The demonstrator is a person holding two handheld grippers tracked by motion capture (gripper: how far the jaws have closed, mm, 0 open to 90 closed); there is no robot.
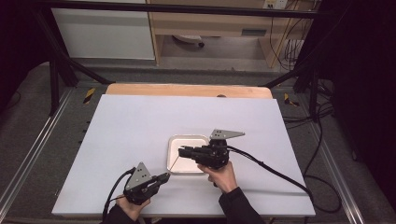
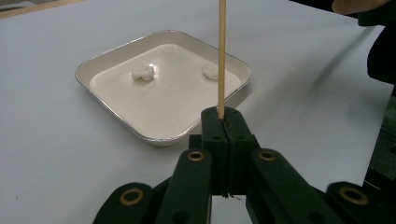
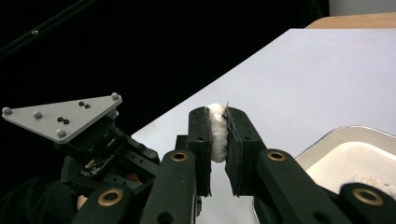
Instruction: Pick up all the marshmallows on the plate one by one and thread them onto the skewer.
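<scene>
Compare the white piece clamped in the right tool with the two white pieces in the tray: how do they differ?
The white piece in the right tool is lifted off the table, squeezed flat between the jaws; the two pieces in the tray lie loose on the tray floor, rounded and lumpy. The held piece has the wooden skewer tip poking out at its top edge; the tray pieces are not on the skewer. All three look like the same soft white stuff.

A large white sheet (image 1: 140,135) covers the tabletop, and a strip of pale wooden table edge (image 1: 187,90) shows along its far side. Beyond it lies a grey carpeted floor (image 1: 28,140) with black metal frame bars (image 1: 60,70), a white cabinet panel (image 1: 102,32) and loose black cables (image 1: 292,49).
</scene>
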